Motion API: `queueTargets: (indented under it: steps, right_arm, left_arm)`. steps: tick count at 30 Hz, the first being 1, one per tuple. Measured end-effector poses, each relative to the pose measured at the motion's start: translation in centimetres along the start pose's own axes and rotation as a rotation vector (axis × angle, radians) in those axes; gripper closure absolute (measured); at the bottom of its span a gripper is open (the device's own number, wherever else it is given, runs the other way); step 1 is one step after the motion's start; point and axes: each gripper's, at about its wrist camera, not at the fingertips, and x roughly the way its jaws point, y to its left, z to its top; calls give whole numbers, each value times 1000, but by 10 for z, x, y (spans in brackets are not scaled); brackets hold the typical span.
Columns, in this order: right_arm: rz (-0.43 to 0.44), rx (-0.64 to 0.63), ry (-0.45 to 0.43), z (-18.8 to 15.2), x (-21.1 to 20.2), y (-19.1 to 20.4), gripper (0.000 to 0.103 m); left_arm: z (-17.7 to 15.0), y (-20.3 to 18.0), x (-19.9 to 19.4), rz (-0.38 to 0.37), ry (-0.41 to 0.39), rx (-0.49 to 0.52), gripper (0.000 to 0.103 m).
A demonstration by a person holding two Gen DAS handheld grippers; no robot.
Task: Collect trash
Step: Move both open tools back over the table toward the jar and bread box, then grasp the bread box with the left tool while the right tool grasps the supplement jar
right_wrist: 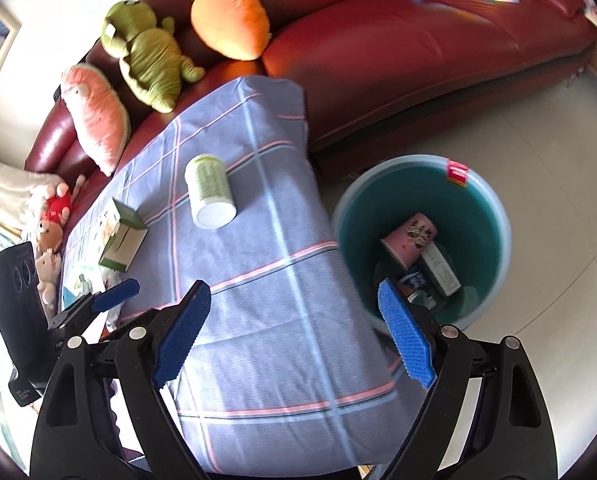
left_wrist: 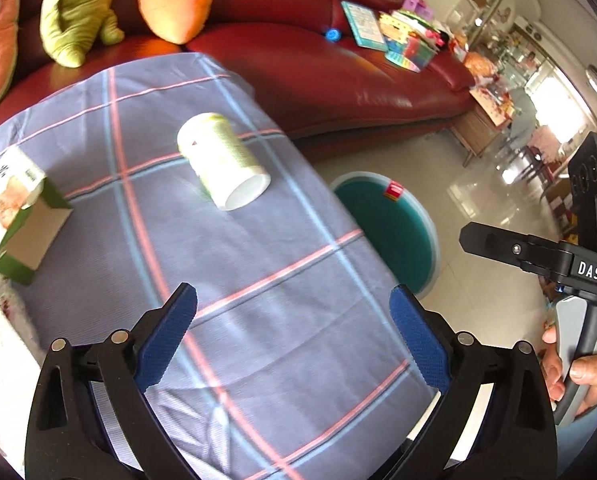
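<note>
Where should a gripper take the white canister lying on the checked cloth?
Grip the white canister mid-body across its round sides, coming from above. It lies on its side on the checked cloth, flat end toward the camera, so the curved wall is the open face. Both grippers look open and empty.

Canister [right_wrist: 210,192] lies on its side mid-table [right_wrist: 290,352], opened carton [right_wrist: 122,236] to its left. Bin [right_wrist: 494,208] on floor right of table, holding cup [right_wrist: 408,240] and boxes. Sofa [right_wrist: 418,52] behind, plush toys [right_wrist: 146,56] on it.
</note>
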Motion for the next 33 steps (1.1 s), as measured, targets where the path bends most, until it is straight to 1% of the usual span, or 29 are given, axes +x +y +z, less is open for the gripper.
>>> queueTargets:
  steps: [5,11,15,19,22,25,30,33]
  right_arm:
    - [2,-46,27,2,11,31,21]
    - [-17,-126,66,10,31,68,21]
    - [-30,-186,92,24,48,93,21]
    - [-47,-234,121,43,66,113,21]
    - [-54,-271,147,59,85,126,21]
    - [-58,-292,187,73,112,136,21]
    - [-84,-328,223,95,155,146,21]
    - [-92,-328,237,100,173,145,21]
  left_arm:
    - [-4,40,-18,47,-29,-46,6]
    - [-10,96,-38,119,-69,-139,6]
    - [-12,131,-50,158,-92,-207,6]
    - [-9,161,-61,192,-113,-248,6]
    - [-6,179,-66,217,-129,-269,6]
    - [-5,194,-68,236,-134,-285,6]
    - [-3,203,-61,268,-108,-271,6]
    - [-3,209,-55,278,-88,-275,6]
